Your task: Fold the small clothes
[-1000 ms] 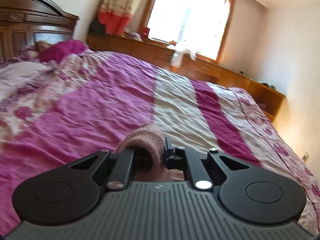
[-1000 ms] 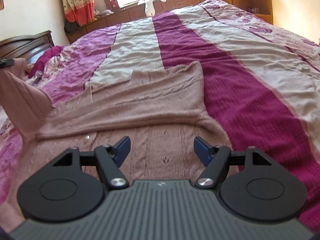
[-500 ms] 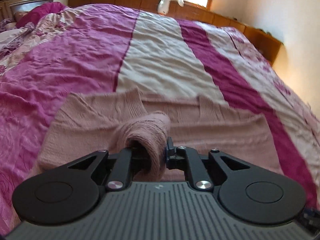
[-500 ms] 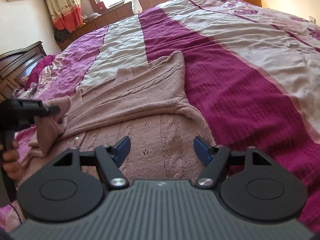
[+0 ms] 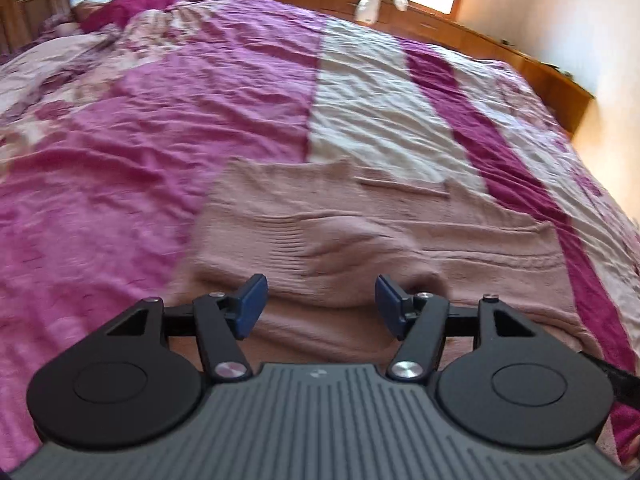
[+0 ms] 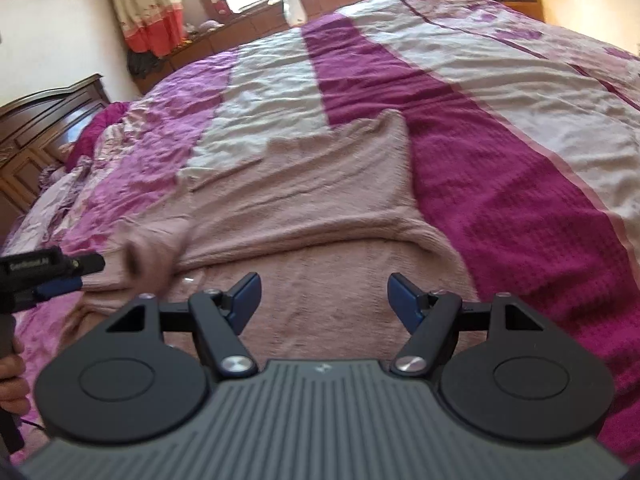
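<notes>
A dusty-pink knit sweater (image 5: 360, 232) lies spread on the bed, with folded layers across its upper part; it also shows in the right wrist view (image 6: 320, 208). My left gripper (image 5: 318, 300) is open and empty, just above the sweater's near part. In the right wrist view the left gripper (image 6: 80, 274) sits at the far left beside a blurred bunch of the sweater's edge (image 6: 152, 252). My right gripper (image 6: 322, 300) is open and empty over the sweater's lower part.
The bed (image 5: 140, 128) is covered by a quilt with magenta, pink and cream stripes. A dark wooden headboard (image 6: 36, 128) stands at the left. Low wooden cabinets (image 5: 460, 36) run under the window behind the bed. A hand (image 6: 12, 380) holds the left gripper's handle.
My left gripper was shut on the sweater's sleeve, carried it over the body and has now opened and let it go. The right gripper stays open, tilted slightly.
</notes>
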`<state>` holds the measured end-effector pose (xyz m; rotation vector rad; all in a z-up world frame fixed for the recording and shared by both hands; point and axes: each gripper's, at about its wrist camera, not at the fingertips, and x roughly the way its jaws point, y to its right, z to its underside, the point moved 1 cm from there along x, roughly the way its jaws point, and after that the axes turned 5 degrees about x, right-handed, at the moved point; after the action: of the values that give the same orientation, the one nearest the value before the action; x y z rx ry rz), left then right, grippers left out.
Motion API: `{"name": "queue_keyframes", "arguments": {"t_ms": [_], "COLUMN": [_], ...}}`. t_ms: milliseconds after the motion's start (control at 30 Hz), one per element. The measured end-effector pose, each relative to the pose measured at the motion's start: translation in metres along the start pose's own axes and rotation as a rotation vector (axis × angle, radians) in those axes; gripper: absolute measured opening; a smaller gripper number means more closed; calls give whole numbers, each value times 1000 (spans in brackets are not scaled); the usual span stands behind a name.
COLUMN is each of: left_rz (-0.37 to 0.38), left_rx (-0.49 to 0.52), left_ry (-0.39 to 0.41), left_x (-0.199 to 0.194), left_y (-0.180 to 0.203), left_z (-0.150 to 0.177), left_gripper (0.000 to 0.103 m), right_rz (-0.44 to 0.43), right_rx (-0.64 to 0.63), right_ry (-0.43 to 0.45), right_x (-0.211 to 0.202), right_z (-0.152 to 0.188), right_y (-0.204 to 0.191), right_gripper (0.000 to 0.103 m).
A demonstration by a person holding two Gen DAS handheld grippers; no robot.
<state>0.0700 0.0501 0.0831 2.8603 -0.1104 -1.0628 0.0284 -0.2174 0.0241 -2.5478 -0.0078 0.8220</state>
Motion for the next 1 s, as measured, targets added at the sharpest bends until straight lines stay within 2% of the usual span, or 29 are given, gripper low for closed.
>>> {"name": "queue_keyframes", "arguments": {"t_ms": [233, 500, 700, 1000], "left_rz": [-148, -222, -240, -218], "left_rx": [-14, -55, -82, -110], "left_ry": [-59, -121, -157, -166], "left_x": [-17, -19, -14, -5], "left_y": [-49, -89, -102, -113], "left_z": [7, 23, 33, 42], "left_gripper": [68, 68, 68, 68], "right_rz": [-100, -217, -313, -335], "right_rx": [-98, -263, -358, -412], "right_ry": [-15, -57, -115, -224], "right_x": [3, 25, 48, 103], "right_z": [-6, -4, 3, 21], "right_y": [-50, -132, -185, -234], "right_gripper": [72, 72, 72, 71]}}
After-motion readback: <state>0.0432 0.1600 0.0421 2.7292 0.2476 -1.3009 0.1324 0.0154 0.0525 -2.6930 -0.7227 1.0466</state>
